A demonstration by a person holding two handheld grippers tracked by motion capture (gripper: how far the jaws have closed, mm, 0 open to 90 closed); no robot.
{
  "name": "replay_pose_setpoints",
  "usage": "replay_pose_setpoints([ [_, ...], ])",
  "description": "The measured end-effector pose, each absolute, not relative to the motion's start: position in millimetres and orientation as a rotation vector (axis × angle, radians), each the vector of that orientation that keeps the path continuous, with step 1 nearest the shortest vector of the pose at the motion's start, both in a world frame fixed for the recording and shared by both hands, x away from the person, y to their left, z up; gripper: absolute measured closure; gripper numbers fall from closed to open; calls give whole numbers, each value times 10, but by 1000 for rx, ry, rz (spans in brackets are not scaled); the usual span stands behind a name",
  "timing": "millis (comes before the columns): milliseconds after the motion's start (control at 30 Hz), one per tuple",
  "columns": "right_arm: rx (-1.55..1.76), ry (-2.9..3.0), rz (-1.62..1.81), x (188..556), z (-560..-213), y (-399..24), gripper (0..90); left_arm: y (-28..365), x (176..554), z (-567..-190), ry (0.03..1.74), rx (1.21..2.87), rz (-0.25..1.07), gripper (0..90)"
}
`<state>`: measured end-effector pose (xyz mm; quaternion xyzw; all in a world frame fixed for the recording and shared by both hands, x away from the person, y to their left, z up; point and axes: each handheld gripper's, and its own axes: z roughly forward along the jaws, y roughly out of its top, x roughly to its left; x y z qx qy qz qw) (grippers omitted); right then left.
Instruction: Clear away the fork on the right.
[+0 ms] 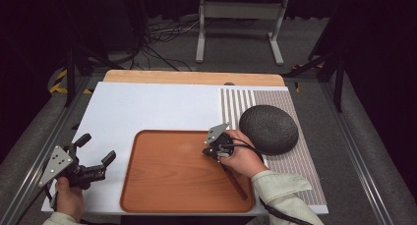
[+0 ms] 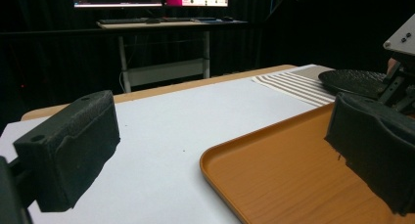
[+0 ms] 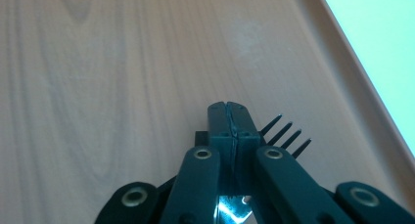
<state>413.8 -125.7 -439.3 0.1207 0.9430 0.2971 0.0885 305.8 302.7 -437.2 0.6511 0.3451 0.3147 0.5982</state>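
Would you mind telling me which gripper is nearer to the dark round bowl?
The right. The right gripper sits over the tray's right part, just left of the dark round bowl. The left gripper hangs beyond the tray's left edge, far off.

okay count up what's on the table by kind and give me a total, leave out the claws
Wooden tray: 1
Black fork, held in the right claw over the tray: 1
Dark round textured plate: 1
Striped placemat under the plate: 1
Total: 4
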Motion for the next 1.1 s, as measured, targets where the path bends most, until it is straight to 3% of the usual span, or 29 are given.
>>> replay_pose_setpoints([
  [1100,576,2749,817,4303,-4343,-1759,900,3024,3060,-4376,800,1512,730,2],
])
